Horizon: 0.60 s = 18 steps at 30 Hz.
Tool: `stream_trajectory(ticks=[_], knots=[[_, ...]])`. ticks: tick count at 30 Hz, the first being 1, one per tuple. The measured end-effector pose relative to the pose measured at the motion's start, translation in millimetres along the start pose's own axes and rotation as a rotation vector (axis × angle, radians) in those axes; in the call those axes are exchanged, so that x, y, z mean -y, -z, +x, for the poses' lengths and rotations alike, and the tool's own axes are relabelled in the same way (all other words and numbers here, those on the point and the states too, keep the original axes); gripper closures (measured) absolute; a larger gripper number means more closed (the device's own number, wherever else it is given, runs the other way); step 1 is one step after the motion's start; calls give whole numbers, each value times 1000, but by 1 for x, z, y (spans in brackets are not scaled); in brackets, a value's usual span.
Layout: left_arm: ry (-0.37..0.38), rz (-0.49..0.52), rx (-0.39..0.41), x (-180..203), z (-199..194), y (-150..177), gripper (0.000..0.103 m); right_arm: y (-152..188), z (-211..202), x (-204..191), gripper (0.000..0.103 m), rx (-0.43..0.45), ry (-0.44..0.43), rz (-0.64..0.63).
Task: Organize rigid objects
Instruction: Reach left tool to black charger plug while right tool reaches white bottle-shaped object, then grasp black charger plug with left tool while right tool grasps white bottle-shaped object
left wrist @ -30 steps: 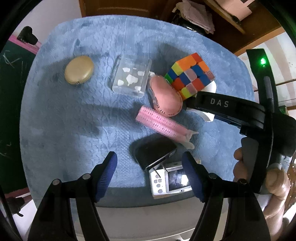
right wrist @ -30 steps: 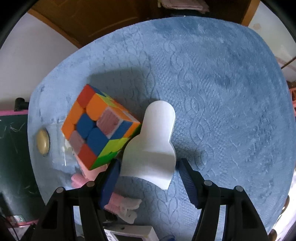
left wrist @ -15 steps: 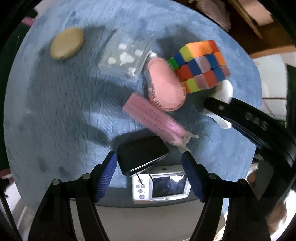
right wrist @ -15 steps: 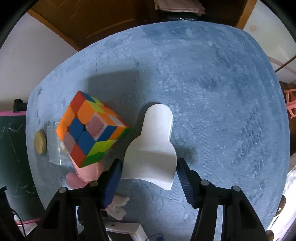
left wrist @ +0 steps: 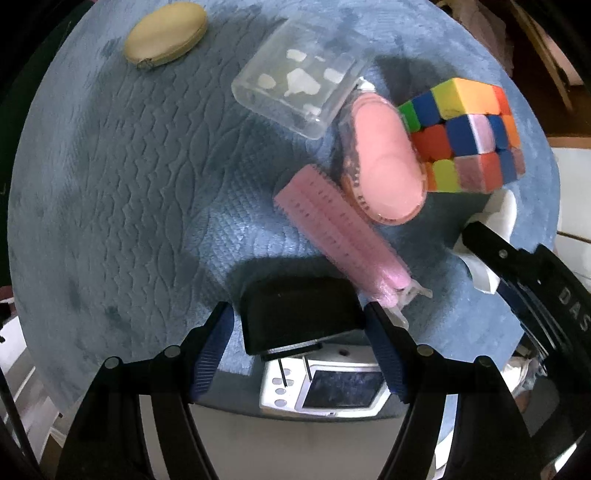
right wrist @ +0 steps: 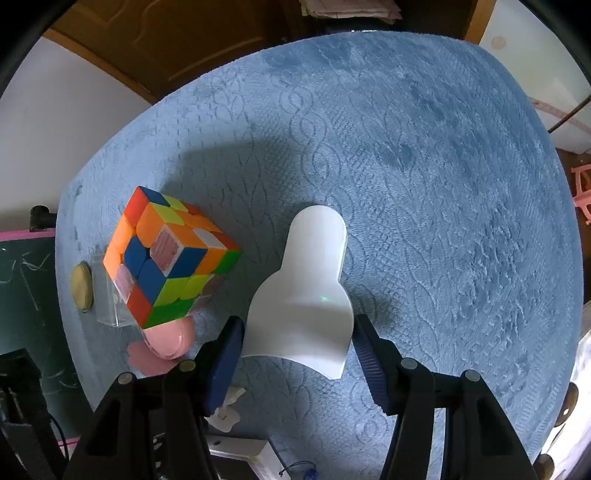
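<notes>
On the blue fleece cloth [left wrist: 110, 184], a black power adapter [left wrist: 299, 314] lies partly over a silver camera [left wrist: 332, 384] at the near edge. My left gripper [left wrist: 298, 317] is open and straddles the adapter, with a thin gap at each pad. My right gripper [right wrist: 298, 326] is shut on the wide end of a white bottle-shaped plastic piece [right wrist: 306, 291]. That piece now sits apart from the colourful puzzle cube [right wrist: 166, 258]. In the left wrist view the right gripper's black body [left wrist: 517, 266] covers part of the white piece [left wrist: 498, 210].
A pink hair roller [left wrist: 340, 229], a pink oval case [left wrist: 384, 158], the cube [left wrist: 469, 136], a clear plastic box [left wrist: 299, 81] and a beige oval pouch [left wrist: 166, 33] lie on the cloth. Bare cloth [right wrist: 443, 184] spreads to the right of the white piece. Wooden furniture stands behind.
My left gripper sank and rolled until its jaws straddle the black adapter. My right gripper narrowed onto the white piece and carried it right, away from the cube.
</notes>
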<state>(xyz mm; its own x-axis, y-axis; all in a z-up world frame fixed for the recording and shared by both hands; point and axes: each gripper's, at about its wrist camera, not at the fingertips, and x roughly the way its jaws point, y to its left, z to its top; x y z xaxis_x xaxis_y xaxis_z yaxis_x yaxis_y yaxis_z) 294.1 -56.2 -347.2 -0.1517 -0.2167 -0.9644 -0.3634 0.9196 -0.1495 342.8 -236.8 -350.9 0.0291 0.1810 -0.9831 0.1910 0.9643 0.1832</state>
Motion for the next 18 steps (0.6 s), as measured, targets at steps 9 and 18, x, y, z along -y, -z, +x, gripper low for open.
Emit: stream_trajectory(ticks=[9,18], knots=[[0,-44,21,-9,8,-3,35,-2,5,0,42,-2,-6,-2],[2,-39,91,-16,-11,14,36,6,-3,8,42,-13,-61,2]])
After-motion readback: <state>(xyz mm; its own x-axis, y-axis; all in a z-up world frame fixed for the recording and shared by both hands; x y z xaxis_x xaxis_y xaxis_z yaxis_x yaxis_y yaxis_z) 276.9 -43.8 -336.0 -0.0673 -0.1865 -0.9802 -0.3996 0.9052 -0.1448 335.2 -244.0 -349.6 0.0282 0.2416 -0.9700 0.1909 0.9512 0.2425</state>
